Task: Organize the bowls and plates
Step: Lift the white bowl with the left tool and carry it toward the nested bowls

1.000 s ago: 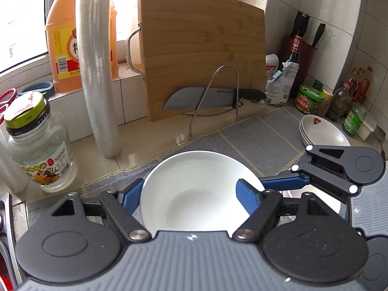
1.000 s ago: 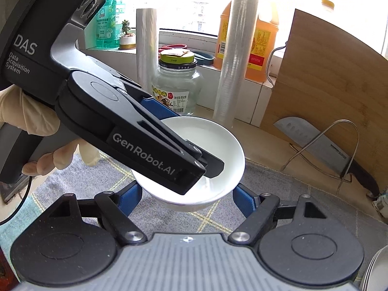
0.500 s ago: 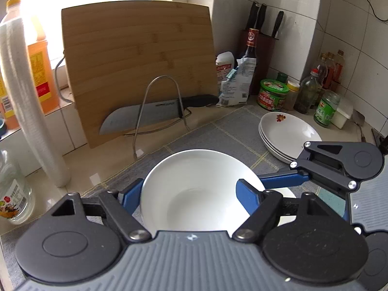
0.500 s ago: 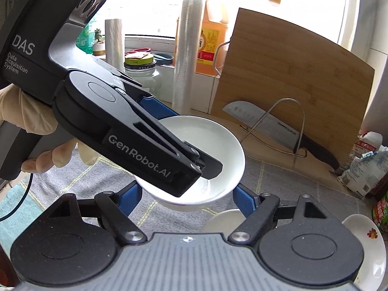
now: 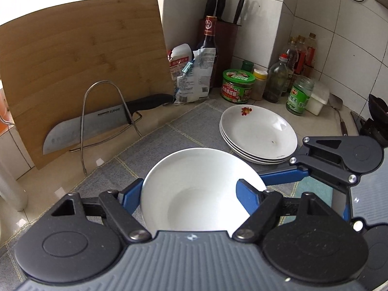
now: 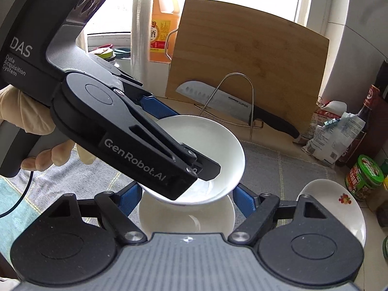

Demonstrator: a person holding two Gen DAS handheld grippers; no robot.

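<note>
A plain white ceramic bowl is gripped by its rim between the closed blue fingers of the left gripper and is held above a second white bowl, which is framed by the widely parted, empty fingers of the right gripper. A stack of white shallow plates is seen nearby on the grey checked mat.
</note>
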